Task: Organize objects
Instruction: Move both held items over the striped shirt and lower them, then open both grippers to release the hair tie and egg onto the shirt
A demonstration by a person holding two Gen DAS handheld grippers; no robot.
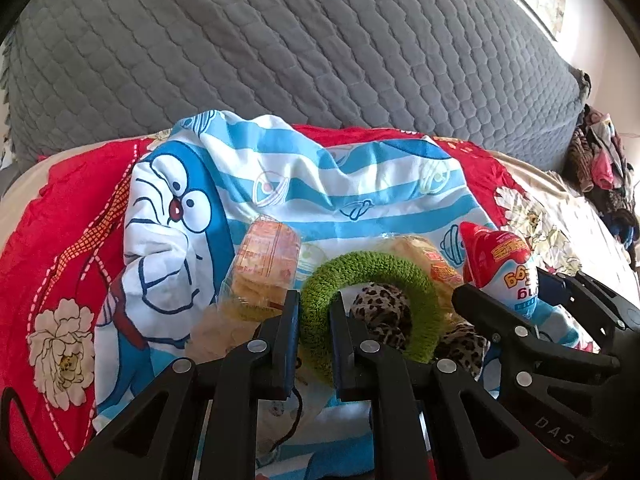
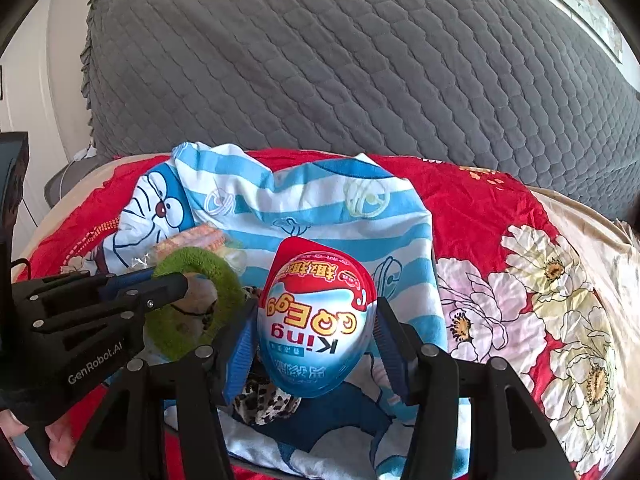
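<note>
My left gripper (image 1: pixel 316 312) is shut on a fuzzy green ring (image 1: pixel 368 276), pinching its left side; the ring hangs just above a leopard-print scrunchie (image 1: pixel 384 312). My right gripper (image 2: pixel 316 320) is shut on a red, white and blue toy egg (image 2: pixel 316 320), held point upward between its blue pads. The egg (image 1: pixel 500 268) and the right gripper (image 1: pixel 516 300) also show at the right in the left wrist view. The left gripper (image 2: pixel 168 280) with the ring (image 2: pixel 200 300) shows at the left in the right wrist view. Snack packets (image 1: pixel 264 264) lie on a blue-striped cartoon cloth (image 1: pixel 320 184).
The cloth lies on a red floral bedsheet (image 2: pixel 500 248). Behind stands a grey quilted cushion (image 1: pixel 320 48). A pile of clothes (image 1: pixel 604 168) sits at the far right. A second leopard-print piece (image 2: pixel 264 400) lies under the egg. A hand (image 2: pixel 56 440) shows at the lower left.
</note>
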